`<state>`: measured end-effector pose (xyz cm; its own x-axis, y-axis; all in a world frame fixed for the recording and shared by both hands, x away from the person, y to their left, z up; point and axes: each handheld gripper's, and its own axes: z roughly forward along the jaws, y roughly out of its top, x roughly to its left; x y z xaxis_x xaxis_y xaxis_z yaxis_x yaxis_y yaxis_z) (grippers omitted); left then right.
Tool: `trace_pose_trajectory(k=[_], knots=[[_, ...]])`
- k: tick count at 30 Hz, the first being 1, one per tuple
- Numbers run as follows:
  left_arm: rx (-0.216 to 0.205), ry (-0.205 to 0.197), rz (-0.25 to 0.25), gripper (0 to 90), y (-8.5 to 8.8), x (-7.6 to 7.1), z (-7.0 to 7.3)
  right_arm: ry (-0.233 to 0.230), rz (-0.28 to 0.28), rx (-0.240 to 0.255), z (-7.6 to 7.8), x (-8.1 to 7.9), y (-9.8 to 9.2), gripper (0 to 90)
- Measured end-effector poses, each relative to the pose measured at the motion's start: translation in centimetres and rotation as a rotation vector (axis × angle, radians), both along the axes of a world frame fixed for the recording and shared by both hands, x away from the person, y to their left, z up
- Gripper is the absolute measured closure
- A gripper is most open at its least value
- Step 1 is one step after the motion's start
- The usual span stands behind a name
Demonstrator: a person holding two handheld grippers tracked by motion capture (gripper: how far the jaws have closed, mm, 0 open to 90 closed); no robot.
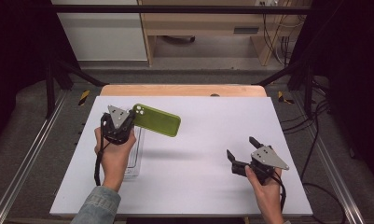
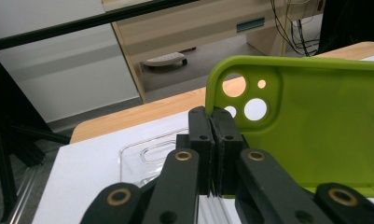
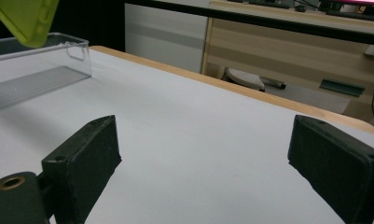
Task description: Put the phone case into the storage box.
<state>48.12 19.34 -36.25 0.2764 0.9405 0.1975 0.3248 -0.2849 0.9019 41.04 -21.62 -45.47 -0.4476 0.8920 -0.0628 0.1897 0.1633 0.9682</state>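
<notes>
Two hand-held grippers over the white surface, one per hand.

Nearest: right hand-held gripper at the near right, hand coming in from the bottom edge. Jaws stand wide apart, nothing between them; its own view shows bare white surface in the gap between the two black pads. It sits low over the surface, well apart from everything else.

Left side, a bit farther in: left hand with a denim sleeve holds the left hand-held gripper. Jaws fully closed, pinching the edge of the green phone case at its camera-cutout corner. In the left gripper view the two pads press together on the case's rim just below the lens holes. The case is off the surface, held roughly flat and slightly tilted, long side running out to the right of the gripper; its shadow falls on the surface below and nearer.

Under the left hand: a clear plastic tray lies on the surface, near the left edge. In the left gripper view it shows below the jaws as a transparent shell with a rounded slot. The green case hangs above and beyond the tray, not touching it.

Farther: the wooden edge of the table past the white sheet, then floor, a white cabinet and a wooden desk at the back.
</notes>
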Motion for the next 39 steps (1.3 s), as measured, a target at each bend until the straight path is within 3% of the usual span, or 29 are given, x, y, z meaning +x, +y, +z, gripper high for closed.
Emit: trace_pose_trajectory(k=[4,14,21,32,34,35,39], knots=[[0.01,-0.003,0.008,87.9,0.6,0.1,0.3,0.011,0.013,0.02,-0.2,0.0,-0.7,9.3],[0.057,-0.027,0.022,87.9,2.1,0.4,1.3,0.028,0.036,-0.027,-0.9,-0.9,-2.3,8.1],[0.091,-0.03,0.033,87.9,3.8,0.6,1.4,0.016,0.061,-0.014,-1.4,-1.2,-2.5,5.7],[0.12,-0.034,0.034,87.9,5.1,1.1,1.5,-0.007,0.09,0.013,-2.0,-1.2,-2.1,4.8],[0.137,-0.041,0.029,87.9,5.2,1.2,1.6,-0.01,0.092,0.016,-2.1,-1.1,-2.1,4.8],[0.171,-0.051,0.028,87.9,5.3,1.3,1.7,-0.009,0.094,0.016,-2.1,-1.1,-2.1,4.9],[0.198,-0.064,0.032,87.9,5.4,1.3,1.8,-0.006,0.096,0.022,-2.2,-1.1,-2.1,4.9]])
